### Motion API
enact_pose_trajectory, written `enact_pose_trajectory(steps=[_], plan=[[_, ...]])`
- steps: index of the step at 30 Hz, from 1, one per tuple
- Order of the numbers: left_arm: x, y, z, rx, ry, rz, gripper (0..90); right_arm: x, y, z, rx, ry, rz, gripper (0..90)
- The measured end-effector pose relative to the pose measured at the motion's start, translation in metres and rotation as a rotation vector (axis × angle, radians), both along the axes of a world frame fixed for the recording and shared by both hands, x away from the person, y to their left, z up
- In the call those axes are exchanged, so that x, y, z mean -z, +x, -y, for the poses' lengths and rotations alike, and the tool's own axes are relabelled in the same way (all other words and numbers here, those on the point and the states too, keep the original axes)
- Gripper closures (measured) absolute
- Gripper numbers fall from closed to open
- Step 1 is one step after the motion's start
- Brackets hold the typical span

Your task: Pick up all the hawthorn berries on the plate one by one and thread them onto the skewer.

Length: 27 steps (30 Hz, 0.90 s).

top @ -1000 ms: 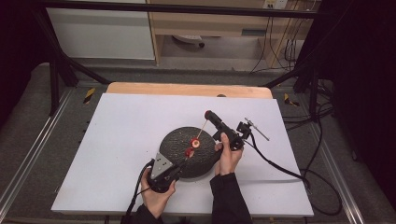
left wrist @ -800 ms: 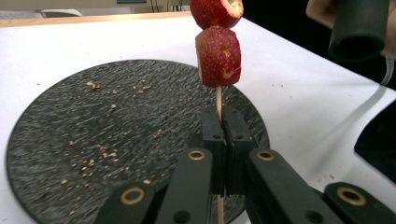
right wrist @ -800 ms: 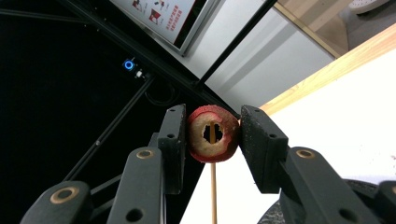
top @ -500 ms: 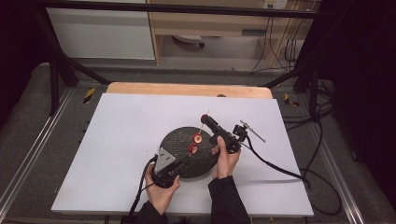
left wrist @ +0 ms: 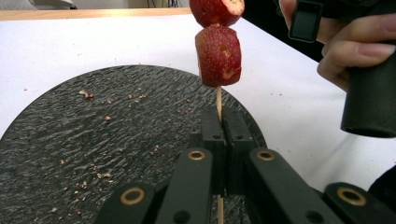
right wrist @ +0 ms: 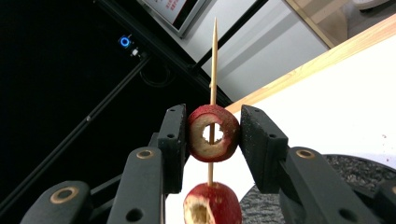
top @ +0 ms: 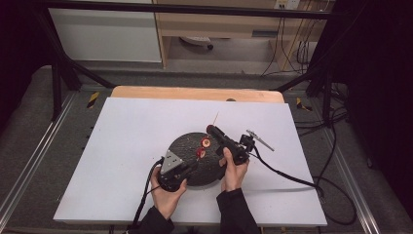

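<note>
The left gripper [left wrist: 219, 140] has its jaws pressed together on the lower end of a thin wooden skewer [left wrist: 218, 100], which rises straight up from between them; the right gripper [right wrist: 214, 135] is clamped on the upper red fruit piece [right wrist: 214, 133], a hollowed ring through whose hole the skewer [right wrist: 213, 56] passes, its sharp tip pointing toward 12 o'clock in the right gripper view; just below, toward 6 o'clock, sits the lower red fruit piece [right wrist: 212, 203], threaded on the same stick and free of either gripper's pads.

In the left gripper view the lower piece [left wrist: 218, 56] hangs over the skewer shaft with the upper one [left wrist: 215, 10] touching it above; the person's right hand [left wrist: 350, 51] crowds in at 2 o'clock, close beside the fruit.

Beneath lies a round dark slate plate [left wrist: 84, 140] speckled with crumbs; in the high view the plate [top: 182, 144] rests near the middle of a white table [top: 122, 146], the left gripper [top: 192, 165] at its 7 o'clock edge, the right gripper [top: 210, 130] at 2 o'clock; black cables [top: 292, 178] trail off toward 4 o'clock; a wooden board edge [top: 195, 93] borders the table at 12 o'clock.
</note>
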State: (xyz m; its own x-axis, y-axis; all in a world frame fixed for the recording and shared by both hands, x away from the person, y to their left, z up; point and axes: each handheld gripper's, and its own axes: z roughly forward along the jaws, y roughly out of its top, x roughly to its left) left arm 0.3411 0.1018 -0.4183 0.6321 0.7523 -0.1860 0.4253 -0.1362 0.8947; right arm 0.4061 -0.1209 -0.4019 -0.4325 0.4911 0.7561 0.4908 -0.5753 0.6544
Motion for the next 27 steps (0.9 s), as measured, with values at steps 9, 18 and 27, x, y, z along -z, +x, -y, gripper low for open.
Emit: enact_pose_trajectory(steps=[9, 18, 27], plan=[[0.004, 0.001, -0.003, 0.009, 0.003, -0.013, 88.7, 0.004, -0.003, -0.002, -0.018, -0.032, -0.003, 62.4], [0.004, -0.001, -0.013, 0.03, 0.019, -0.028, 88.7, -0.004, -0.003, 0.007, -0.047, -0.134, 0.02, 48.5], [0.006, -0.002, -0.03, 0.036, 0.052, -0.053, 88.7, -0.003, -0.004, 0.026, -0.146, -0.374, 0.027, 22.7]])
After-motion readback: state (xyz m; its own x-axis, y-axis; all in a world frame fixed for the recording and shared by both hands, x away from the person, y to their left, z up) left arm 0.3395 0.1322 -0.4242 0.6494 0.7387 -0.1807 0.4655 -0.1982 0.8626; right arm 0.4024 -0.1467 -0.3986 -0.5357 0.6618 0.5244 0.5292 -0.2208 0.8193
